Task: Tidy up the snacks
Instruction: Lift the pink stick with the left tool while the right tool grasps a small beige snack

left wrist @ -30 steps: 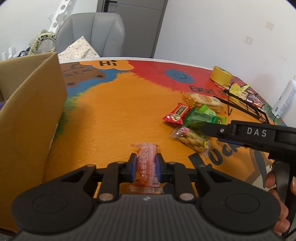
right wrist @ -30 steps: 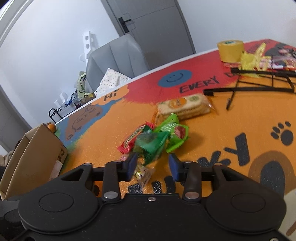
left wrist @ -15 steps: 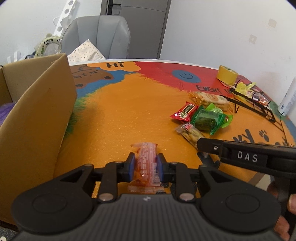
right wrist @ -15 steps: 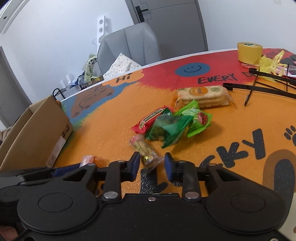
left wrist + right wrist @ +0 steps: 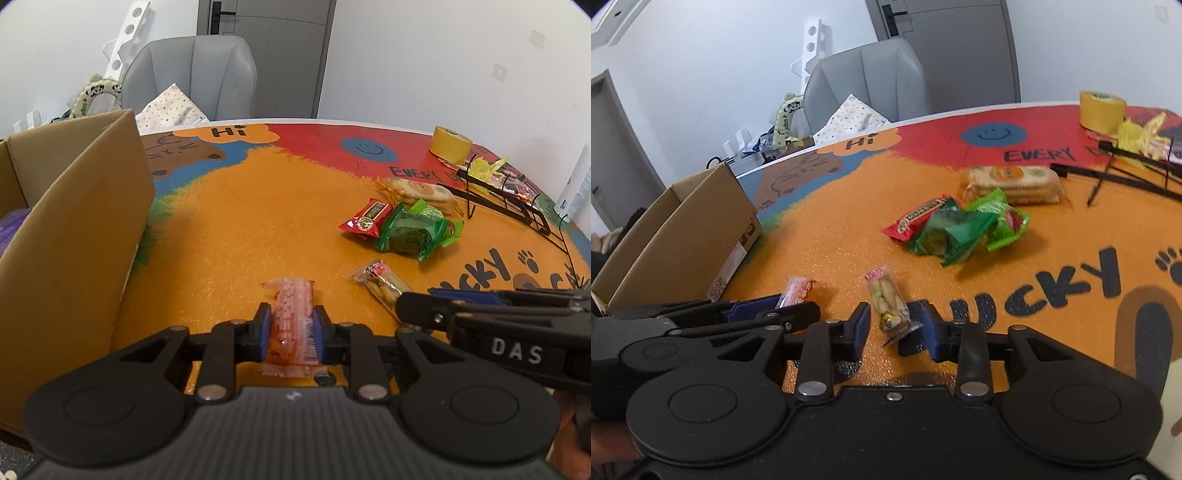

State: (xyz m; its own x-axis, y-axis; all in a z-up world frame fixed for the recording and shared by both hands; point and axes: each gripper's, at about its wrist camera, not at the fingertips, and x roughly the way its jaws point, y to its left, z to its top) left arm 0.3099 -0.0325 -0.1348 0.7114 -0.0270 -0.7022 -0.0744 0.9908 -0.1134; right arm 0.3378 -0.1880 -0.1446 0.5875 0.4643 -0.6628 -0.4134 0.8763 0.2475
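The orange-wrapped snack (image 5: 293, 325) sits pinched between the left gripper (image 5: 291, 328)'s blue fingers (image 5: 263, 326), which press on both its sides just above the table (image 5: 229, 236)'s near edge. Beside it, the right gripper (image 5: 895, 328) straddles a clear peanut packet (image 5: 888, 304) lying flat on the table; its fingers (image 5: 862, 326) have just been opening and stand apart from the wrapper without touching it. Farther out lie a red snack bar (image 5: 918, 218), green packets (image 5: 964, 230) heaped against it, and a long cracker pack (image 5: 1012, 182). A black wire rack (image 5: 506, 199) and a yellow tape roll (image 5: 450, 144) stand beyond. An open cardboard box (image 5: 74, 229) walls the left side; its contents are mostly hidden. The rack's far end is cut off.
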